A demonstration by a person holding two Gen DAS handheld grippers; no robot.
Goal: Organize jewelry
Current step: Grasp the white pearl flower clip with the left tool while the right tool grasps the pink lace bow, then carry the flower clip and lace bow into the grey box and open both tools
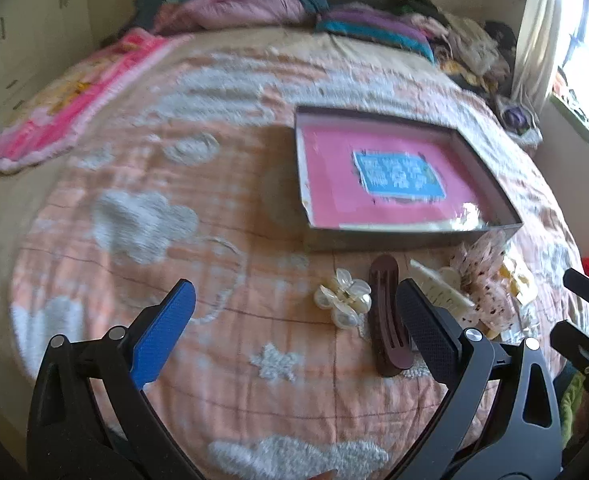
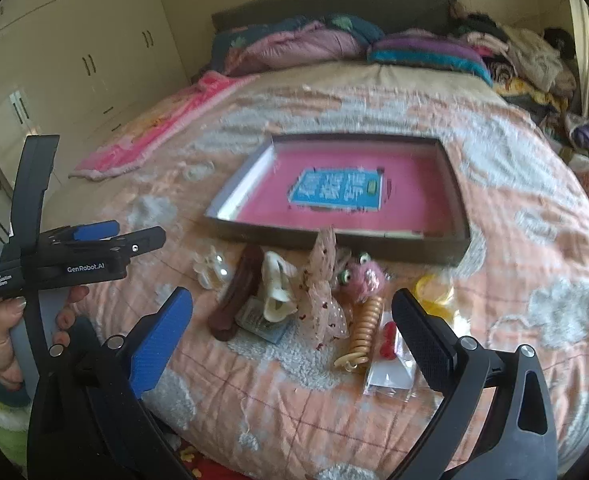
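A shallow grey box (image 1: 490,184) (image 2: 460,204) with a pink floor and a blue card lies on the bed. In front of it lies a heap of hair accessories: a pearl flower clip (image 1: 344,300) (image 2: 210,270), a brown barrette (image 1: 386,316) (image 2: 240,292), a cream claw clip (image 2: 278,288), a spotted tulle bow (image 1: 486,280) (image 2: 326,296), a pink fuzzy toy clip (image 2: 364,276), a gold spiral tie (image 2: 364,326) and a red piece in a clear bag (image 2: 390,344). My left gripper (image 1: 294,320) is open and empty, just left of the barrette. My right gripper (image 2: 292,330) is open and empty above the heap.
The bed has an orange quilt with white fluffy clouds (image 1: 142,224). A pink blanket (image 1: 74,96) lies far left, piled bedding and clothes (image 2: 414,48) at the headboard. White wardrobes (image 2: 86,40) stand left. The left gripper body (image 2: 74,256) shows in the right wrist view.
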